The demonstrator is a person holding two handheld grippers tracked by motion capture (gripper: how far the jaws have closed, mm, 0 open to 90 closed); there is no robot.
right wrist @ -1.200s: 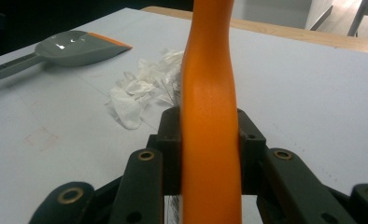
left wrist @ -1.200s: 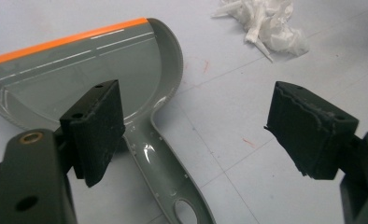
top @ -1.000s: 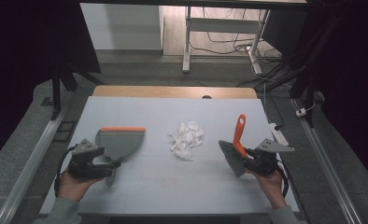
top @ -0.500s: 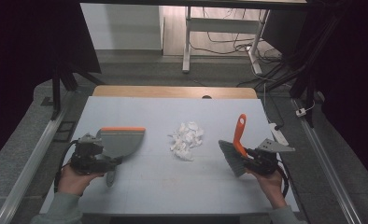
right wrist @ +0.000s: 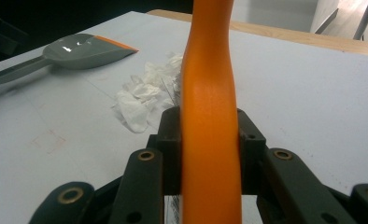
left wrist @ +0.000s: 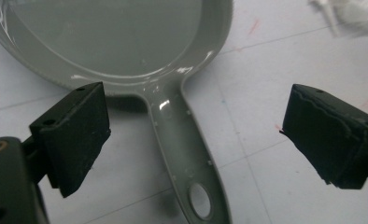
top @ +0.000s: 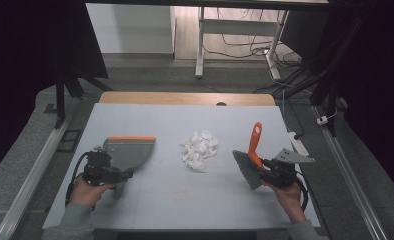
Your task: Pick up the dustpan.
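A grey dustpan [top: 127, 150] with an orange lip lies flat on the left of the pale table [top: 185, 115]. Its handle [left wrist: 182, 149] runs between the jaws of my left gripper [top: 117, 176], which stand wide on either side without touching it. Those jaws have just been opening, and the gripper [left wrist: 196, 119] is open. A pile of crumpled white paper [top: 200, 149] sits mid-table. On the right, my right gripper [top: 266, 168] is shut on the orange handle [right wrist: 210, 93] of a brush [top: 246, 169], bristles toward the paper. The right gripper view also shows the dustpan [right wrist: 79, 53] and paper [right wrist: 145, 98].
A wooden strip [top: 185, 98] borders the table's far edge. Metal rails [top: 35, 175] run along both sides of the table. Behind it stand a white desk frame [top: 201, 40] and loose cables on the floor.
The left gripper's jaws have spread apart around the dustpan handle, and that hand has shifted slightly toward the pan. The right gripper and brush have stayed put.
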